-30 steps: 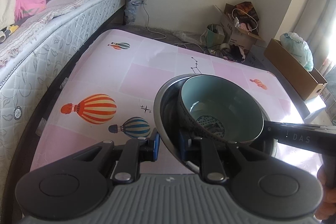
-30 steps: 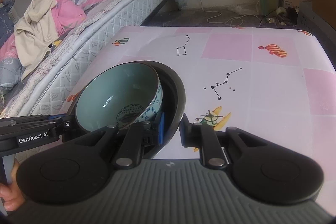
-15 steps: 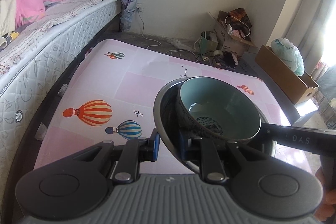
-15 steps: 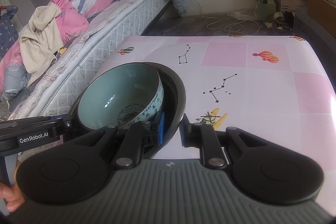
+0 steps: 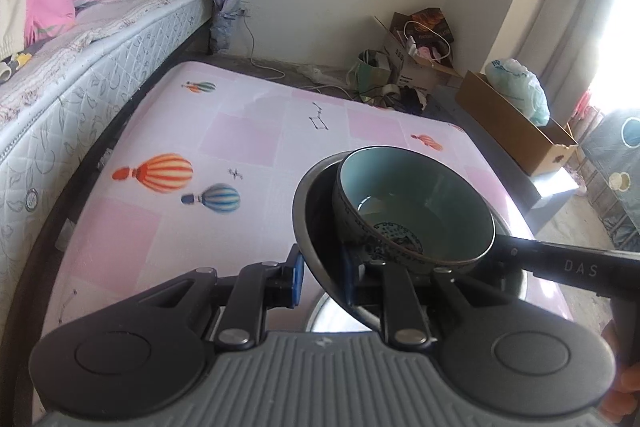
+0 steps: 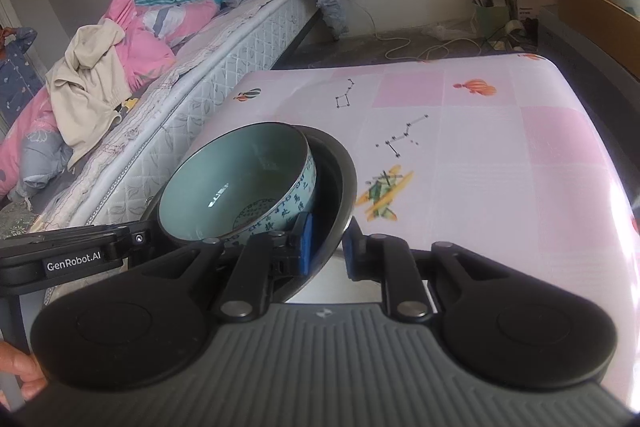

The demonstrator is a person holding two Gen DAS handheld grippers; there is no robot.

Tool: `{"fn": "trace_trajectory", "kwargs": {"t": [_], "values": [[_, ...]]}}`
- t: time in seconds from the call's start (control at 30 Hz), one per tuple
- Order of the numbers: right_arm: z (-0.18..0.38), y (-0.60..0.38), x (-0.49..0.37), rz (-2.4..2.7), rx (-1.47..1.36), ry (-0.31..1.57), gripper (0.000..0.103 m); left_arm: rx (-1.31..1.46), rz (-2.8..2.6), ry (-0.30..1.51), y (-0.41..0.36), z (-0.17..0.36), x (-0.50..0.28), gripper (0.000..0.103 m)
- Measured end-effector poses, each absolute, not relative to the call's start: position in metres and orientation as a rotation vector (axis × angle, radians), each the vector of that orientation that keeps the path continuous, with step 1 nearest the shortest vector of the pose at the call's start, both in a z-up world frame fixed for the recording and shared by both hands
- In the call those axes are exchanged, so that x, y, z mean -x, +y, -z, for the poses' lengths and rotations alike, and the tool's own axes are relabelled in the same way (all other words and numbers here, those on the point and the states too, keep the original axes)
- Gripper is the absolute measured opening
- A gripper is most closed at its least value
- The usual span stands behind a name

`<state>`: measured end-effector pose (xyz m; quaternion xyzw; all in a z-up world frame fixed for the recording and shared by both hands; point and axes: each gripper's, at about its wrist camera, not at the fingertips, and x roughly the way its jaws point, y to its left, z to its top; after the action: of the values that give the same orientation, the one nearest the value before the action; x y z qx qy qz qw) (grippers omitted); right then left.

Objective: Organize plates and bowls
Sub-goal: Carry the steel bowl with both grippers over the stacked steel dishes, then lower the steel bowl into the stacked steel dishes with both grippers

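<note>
Both grippers, left (image 5: 322,277) and right (image 6: 327,245), I hold clamped on the dark bowl's (image 5: 316,267) rim, ceramic bowl (image 5: 416,211) nested inside, above the table's (image 5: 248,131) near edge; lower level next.

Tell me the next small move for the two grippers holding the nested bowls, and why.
Probably move both grippers together at equal height, without tilting. The left gripper and right gripper each clamp only the rim of the dark bowl, and the teal bowl sits loose and off-centre inside it, above the table. Uneven motion could slide it out.
</note>
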<state>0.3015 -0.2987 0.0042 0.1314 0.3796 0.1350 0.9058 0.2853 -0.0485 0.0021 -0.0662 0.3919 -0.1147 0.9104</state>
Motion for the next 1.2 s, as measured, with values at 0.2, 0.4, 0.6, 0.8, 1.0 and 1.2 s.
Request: {"fn": "trace_trajectory", "kwargs": {"t": [0.2,0.4,0.6,0.8,1.0,1.2], "values": [[0.011,-0.312,-0.262,-0.252,-0.291,0.812,0.016,0.141,0.254,0.854,-0.057,0.016,-0.264,0.019],[0.034,-0.316,-0.24,-0.237,-0.31,0.846,0.016,0.141,0.253,0.892,-0.06,0.033,-0.251,0.019],[0.048,-0.314,-0.232,-0.239,-0.297,0.858,0.016,0.116,0.258,0.892,-0.064,0.041,-0.242,0.02],[0.044,-0.31,-0.227,-0.242,-0.252,0.842,0.016,0.112,0.271,0.91,-0.064,0.044,-0.236,0.021],[0.046,-0.303,-0.22,-0.24,-0.185,0.845,0.018,0.083,0.295,0.916,-0.068,0.044,-0.228,0.027],[0.047,-0.3,-0.212,-0.26,-0.169,0.851,0.02,0.081,0.313,0.902,-0.06,0.038,-0.221,0.028]]}}
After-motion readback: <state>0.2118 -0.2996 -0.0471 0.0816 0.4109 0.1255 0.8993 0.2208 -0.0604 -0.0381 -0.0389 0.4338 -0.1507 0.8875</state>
